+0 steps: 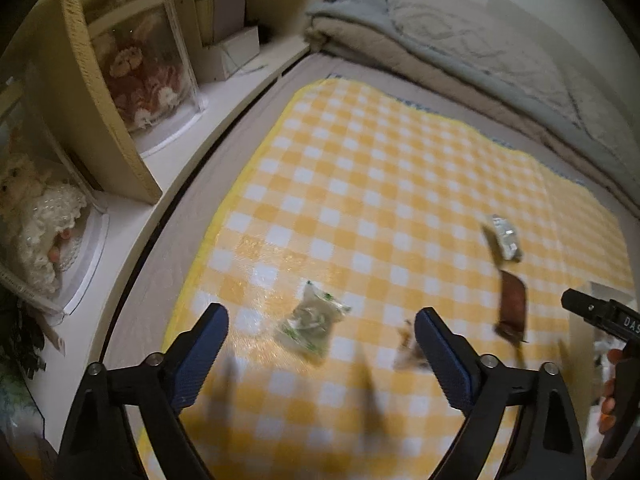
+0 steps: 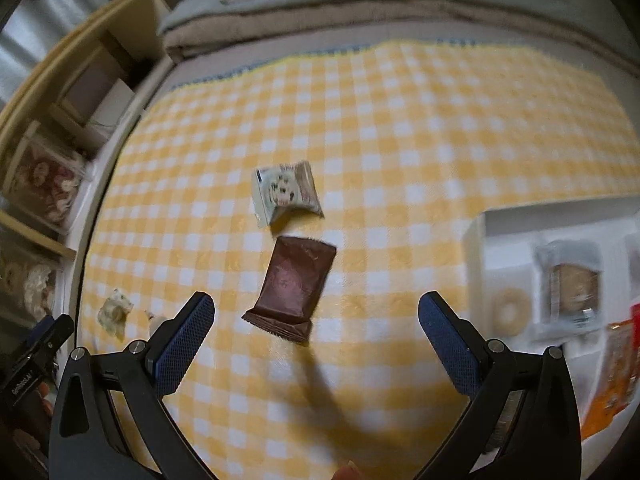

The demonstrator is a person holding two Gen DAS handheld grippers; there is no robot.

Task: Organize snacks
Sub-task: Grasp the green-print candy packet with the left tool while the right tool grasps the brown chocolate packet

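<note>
A bed carries a yellow-and-white checked cloth. On the cloth, near the middle of the right wrist view, lies a brown wrapper, with a pale packet just beside it at twelve o'clock. A small clear packet lies at nine o'clock, a white tray at three o'clock.

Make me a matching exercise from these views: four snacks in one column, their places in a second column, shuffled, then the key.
1. brown wrapper
2. pale printed packet
3. green-flecked clear packet
4. ring-shaped snack

A. inside the white tray
B. on the cloth, ahead of the left gripper
C. on the cloth, just beyond the brown wrapper
D. on the cloth, ahead of the right gripper

Pairs: 1-D, 2-C, 3-B, 4-A
</note>
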